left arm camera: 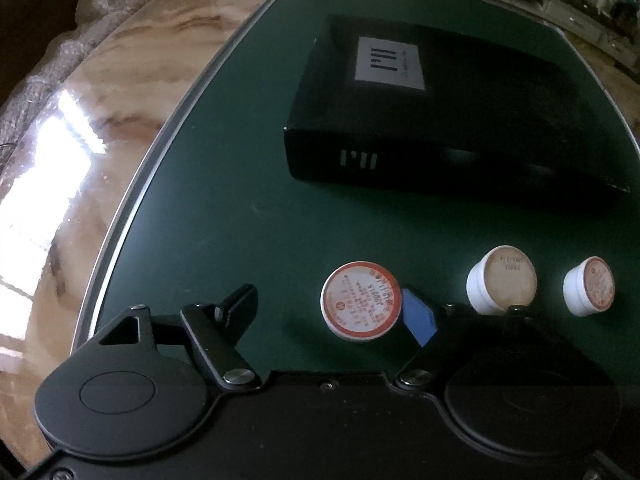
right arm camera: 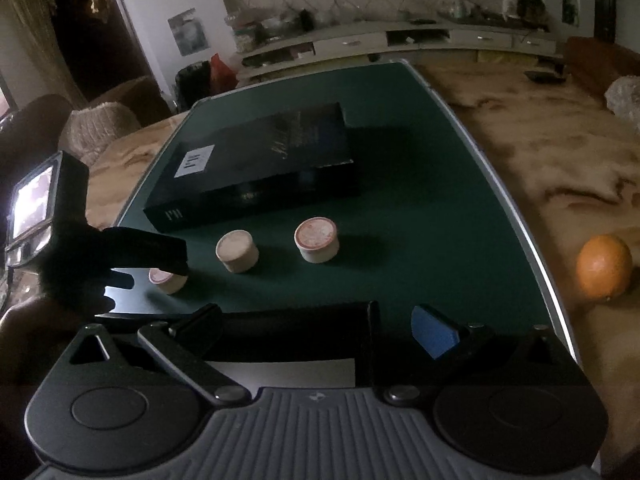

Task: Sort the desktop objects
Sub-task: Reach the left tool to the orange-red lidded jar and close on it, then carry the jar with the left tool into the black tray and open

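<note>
Three small round white tubs sit in a row on the green mat: the nearest tub (left arm camera: 361, 301) has a red-ringed printed lid, the middle tub (left arm camera: 501, 279) a plain tan top, and the far tub (left arm camera: 589, 286) another red-printed lid. The left gripper (left arm camera: 326, 310) has its jaws spread wide around the nearest tub, the blue pad (left arm camera: 418, 316) just beside its wall, though whether they touch I cannot tell. Behind the tubs, well apart from them, lies a flat black box (left arm camera: 440, 120) with a white label. The green mat (left arm camera: 224, 216) has a pale metal rim and rests on a glossy marbled brown table (left arm camera: 80, 152). The right gripper (right arm camera: 316, 322) hangs over the mat's near edge, jaws wide and holding nothing. An orange (right arm camera: 606, 266) sits on the table off the mat's right side. Beyond stand a long white cabinet (right arm camera: 400, 38) and patterned wallpaper.
</note>
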